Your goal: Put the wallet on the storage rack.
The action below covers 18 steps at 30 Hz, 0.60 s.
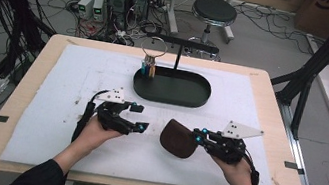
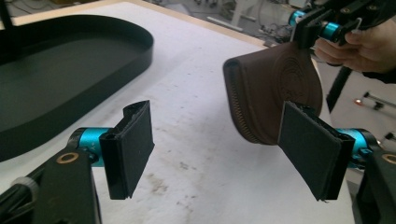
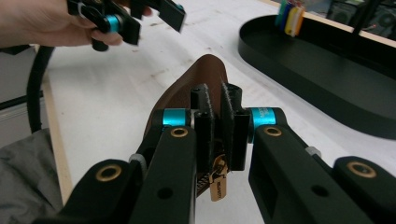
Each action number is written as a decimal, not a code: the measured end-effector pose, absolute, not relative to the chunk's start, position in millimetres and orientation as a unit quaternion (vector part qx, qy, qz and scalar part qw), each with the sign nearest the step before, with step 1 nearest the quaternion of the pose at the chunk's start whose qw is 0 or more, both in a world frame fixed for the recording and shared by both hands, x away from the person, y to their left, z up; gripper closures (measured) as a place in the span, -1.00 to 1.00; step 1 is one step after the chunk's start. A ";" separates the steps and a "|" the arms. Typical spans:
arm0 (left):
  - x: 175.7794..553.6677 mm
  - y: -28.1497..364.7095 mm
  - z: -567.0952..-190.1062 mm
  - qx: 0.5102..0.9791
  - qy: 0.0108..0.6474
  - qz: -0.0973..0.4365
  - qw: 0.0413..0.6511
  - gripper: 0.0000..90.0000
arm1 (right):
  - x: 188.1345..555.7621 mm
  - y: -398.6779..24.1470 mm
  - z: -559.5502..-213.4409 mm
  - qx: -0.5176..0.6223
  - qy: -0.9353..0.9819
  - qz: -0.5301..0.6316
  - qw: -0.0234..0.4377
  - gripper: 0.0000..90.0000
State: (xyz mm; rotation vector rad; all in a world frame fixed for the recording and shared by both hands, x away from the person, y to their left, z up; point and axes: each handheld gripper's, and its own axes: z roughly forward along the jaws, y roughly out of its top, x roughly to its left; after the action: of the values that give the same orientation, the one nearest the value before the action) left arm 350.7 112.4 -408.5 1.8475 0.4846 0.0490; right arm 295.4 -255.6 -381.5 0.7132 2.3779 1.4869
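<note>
Brown leather pouch (image 1: 178, 138) — rounded, zippered along its curved edge, brass zip pull hanging at the clamped end in the right gripper view. Held off the white mat (image 1: 78, 78), near the middle of the table (image 1: 31, 57), at about 5 o'clock from the black oval tray (image 1: 172, 86) and well apart from it.

Right hand-held gripper (image 1: 197, 137) — jaws narrow, pressed on the pouch's edge from both sides; pads flat against the leather in the right gripper view (image 3: 220, 126). Pouch sticking out toward 9 o'clock from the jaws in the high view.

Left hand-held gripper (image 1: 140, 118) — jaws wide, nothing between the pads (image 2: 133, 144). Placed at 9 o'clock of the pouch, near it but not touching; in the left gripper view, the pouch (image 2: 273, 95) seen just past the right-hand pad.

Black oval tray — at 12 o'clock on the mat, with an upright post and crossbar (image 1: 181, 42) rising from it. Metal ring (image 1: 153, 47) hanging from the crossbar, small coloured tags (image 1: 148, 67) dangling below it at the tray's 9 o'clock end.

White mat — stained, covering most of the wooden table top.
</note>
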 end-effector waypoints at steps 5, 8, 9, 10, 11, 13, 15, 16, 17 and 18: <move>355.9 101.6 -407.4 0.787 0.186 -0.015 0.588 -0.41 | 296.0 -246.1 -377.6 0.229 0.818 0.513 0.122 0.91; 360.9 93.2 -409.2 0.785 0.172 -0.038 0.594 -0.41 | 295.1 -240.2 -374.6 0.214 0.820 0.517 0.119 0.91; 360.9 93.2 -409.2 0.785 0.172 -0.038 0.594 -0.41 | 295.1 -240.2 -374.6 0.214 0.820 0.517 0.119 0.91; 362.1 91.3 -409.8 0.785 0.169 -0.044 0.594 -0.41 | 294.7 -237.9 -373.5 0.206 0.822 0.518 0.119 0.91; 363.4 89.2 -410.8 0.784 0.165 -0.052 0.596 -0.41 | 294.7 -237.9 -373.5 0.206 0.822 0.518 0.119 0.91; 365.2 85.8 -412.4 0.786 0.157 -0.064 0.595 -0.41 | 293.8 -235.3 -372.4 0.193 0.824 0.520 0.116 0.91; 365.9 82.8 -414.9 0.784 0.151 -0.079 0.596 -0.41 | 293.3 -234.7 -372.2 0.189 0.824 0.521 0.115 0.91; 366.3 80.8 -417.0 0.788 0.145 -0.090 0.592 -0.40 | 292.5 -233.9 -371.8 0.182 0.825 0.522 0.114 0.91; 366.3 80.8 -417.0 0.788 0.145 -0.090 0.592 -0.39 | 292.5 -233.9 -371.8 0.182 0.825 0.522 0.114 0.91; 366.0 79.4 -418.2 0.791 0.137 -0.101 0.588 -0.35 | 291.8 -233.6 -371.3 0.180 0.825 0.524 0.113 0.91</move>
State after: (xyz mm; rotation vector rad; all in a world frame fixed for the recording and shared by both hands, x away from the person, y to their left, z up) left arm 366.0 79.4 -418.2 1.8415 0.3191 -0.2350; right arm 291.8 -233.6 -371.3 0.5270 2.4205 1.5373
